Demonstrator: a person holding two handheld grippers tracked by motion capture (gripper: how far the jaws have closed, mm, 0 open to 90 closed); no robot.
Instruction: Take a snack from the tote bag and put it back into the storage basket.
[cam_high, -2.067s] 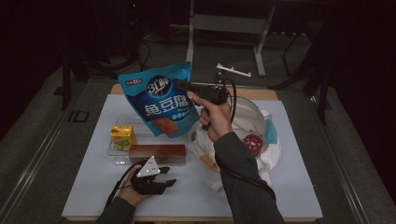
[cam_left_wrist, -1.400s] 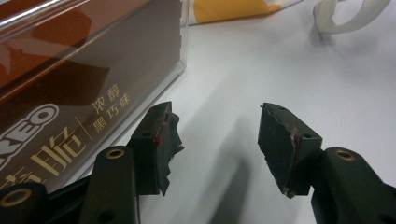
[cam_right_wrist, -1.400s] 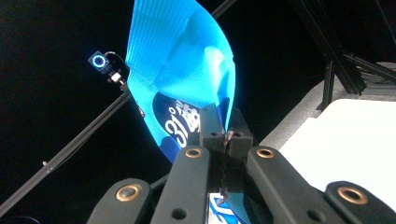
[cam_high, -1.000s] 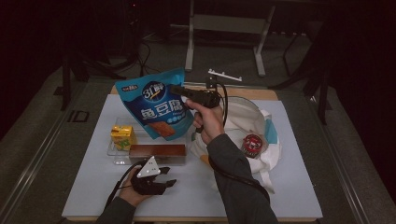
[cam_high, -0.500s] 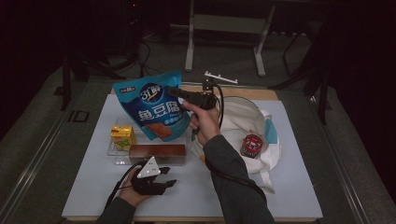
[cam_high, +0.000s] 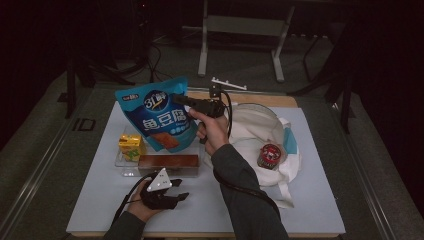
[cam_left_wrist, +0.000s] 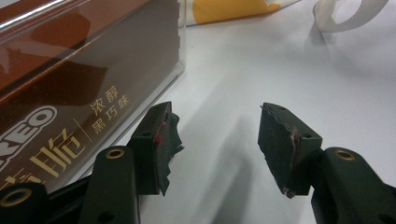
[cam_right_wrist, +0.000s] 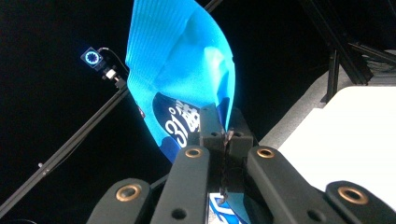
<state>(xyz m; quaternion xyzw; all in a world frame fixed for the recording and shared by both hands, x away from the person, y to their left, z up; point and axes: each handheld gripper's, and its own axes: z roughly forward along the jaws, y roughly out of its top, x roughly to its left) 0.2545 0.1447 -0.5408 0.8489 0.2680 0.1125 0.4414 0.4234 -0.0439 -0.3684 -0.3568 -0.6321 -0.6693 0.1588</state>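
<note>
Both claws busy: my right gripper (cam_high: 186, 101) pinches blue snack pouch (cam_high: 159, 120) by its edge, hanging free below; left gripper (cam_high: 176, 190) rests open beside brown box (cam_high: 169, 163).

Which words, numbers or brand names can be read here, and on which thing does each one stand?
"31°": white figures on the blue snack pouch, also seen in the right gripper view.
"鱼豆腐": large white characters on that pouch, high view.
"REO": white letters, cut by the frame edge, on the brown biscuit box.
"浓醇黑巧味": gold characters on that box.
"脆": large gold character on it.
Print on the yellow carton and the round red-lidded tin: too small to read.
</note>
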